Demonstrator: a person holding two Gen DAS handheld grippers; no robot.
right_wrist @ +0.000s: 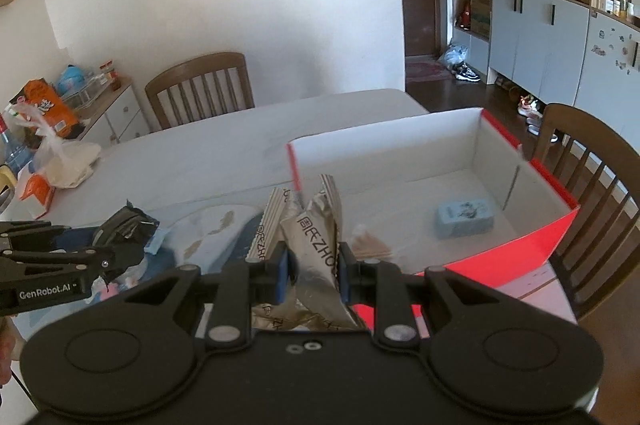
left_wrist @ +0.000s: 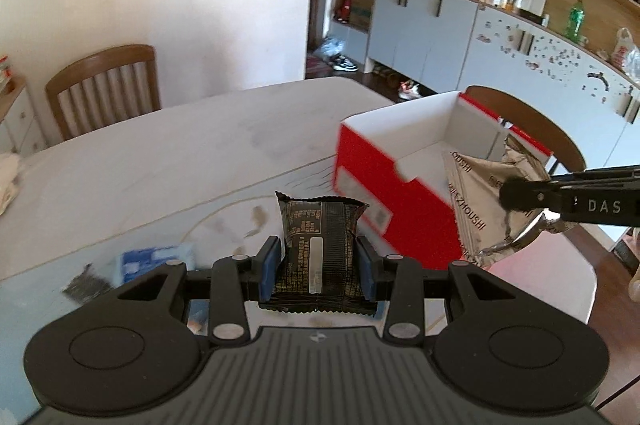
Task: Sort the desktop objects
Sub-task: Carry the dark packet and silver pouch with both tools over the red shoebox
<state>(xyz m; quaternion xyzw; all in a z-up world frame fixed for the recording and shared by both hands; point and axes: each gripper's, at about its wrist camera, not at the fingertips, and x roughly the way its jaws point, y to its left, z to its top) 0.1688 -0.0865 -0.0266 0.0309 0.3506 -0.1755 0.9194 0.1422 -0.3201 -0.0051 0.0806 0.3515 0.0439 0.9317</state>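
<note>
My left gripper [left_wrist: 318,265] is shut on a black snack packet [left_wrist: 318,245], held upright above the table just left of the red box [left_wrist: 400,201]. In the right wrist view the same gripper [right_wrist: 116,257] shows at the left with the black packet [right_wrist: 128,225]. My right gripper [right_wrist: 312,265] is shut on a crumpled silver packet [right_wrist: 312,245] at the red box's [right_wrist: 520,257] near left corner. From the left wrist view, that silver packet [left_wrist: 480,201] hangs over the box's near wall under the right gripper [left_wrist: 508,201]. Inside the box lie a light blue pack [right_wrist: 464,219] and a small clear packet [right_wrist: 370,245].
A blue-and-white pack [left_wrist: 154,259] and a small dark item [left_wrist: 86,285] lie on the table [left_wrist: 180,161] at the left. Plastic bags and an orange carton [right_wrist: 38,191] sit at the table's far left. Wooden chairs [right_wrist: 200,87] [right_wrist: 592,185] stand behind and right of the table.
</note>
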